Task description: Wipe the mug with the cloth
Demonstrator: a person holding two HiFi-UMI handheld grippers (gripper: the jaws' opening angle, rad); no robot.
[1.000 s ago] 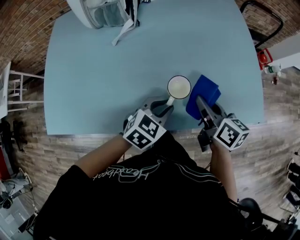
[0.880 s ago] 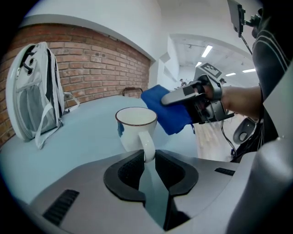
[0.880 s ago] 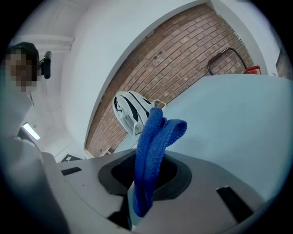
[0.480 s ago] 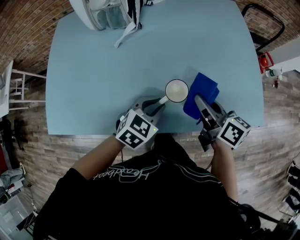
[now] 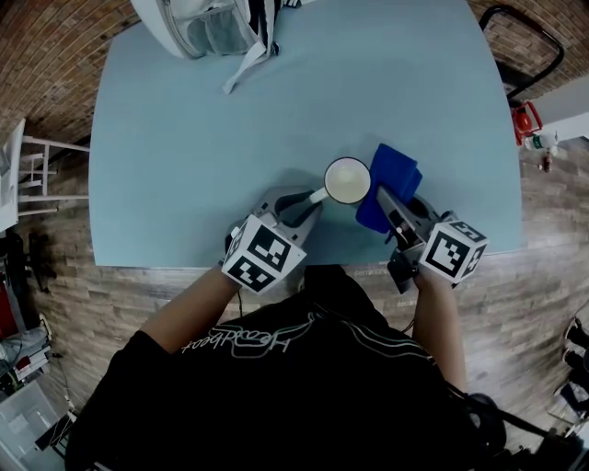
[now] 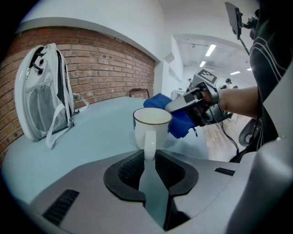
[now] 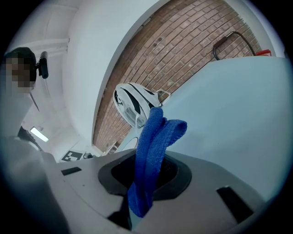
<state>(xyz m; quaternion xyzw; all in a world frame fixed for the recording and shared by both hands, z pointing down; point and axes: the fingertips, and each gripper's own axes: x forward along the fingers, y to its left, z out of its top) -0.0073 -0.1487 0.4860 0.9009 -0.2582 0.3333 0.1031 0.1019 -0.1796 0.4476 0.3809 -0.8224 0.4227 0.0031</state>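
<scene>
A white mug (image 5: 347,179) with a thin dark rim stands near the front edge of the light blue table (image 5: 184,138). My left gripper (image 5: 308,200) is shut on its handle; in the left gripper view the mug (image 6: 151,129) stands upright just beyond the jaws (image 6: 147,161). The blue cloth (image 5: 388,182) is folded and pinched in my right gripper (image 5: 385,204), which is shut on it. The cloth lies against the mug's right side. In the right gripper view the cloth (image 7: 152,151) rises out of the jaws; the mug is not seen there.
A white and grey backpack (image 5: 210,26) lies at the table's far left corner, with a strap trailing onto the tabletop. A brick wall and floor surround the table. A dark chair frame (image 5: 520,46) stands off the far right.
The cloth in my right gripper has moved left and closer against the mug's right side. My left gripper with the mug shifted slightly left and toward me.
</scene>
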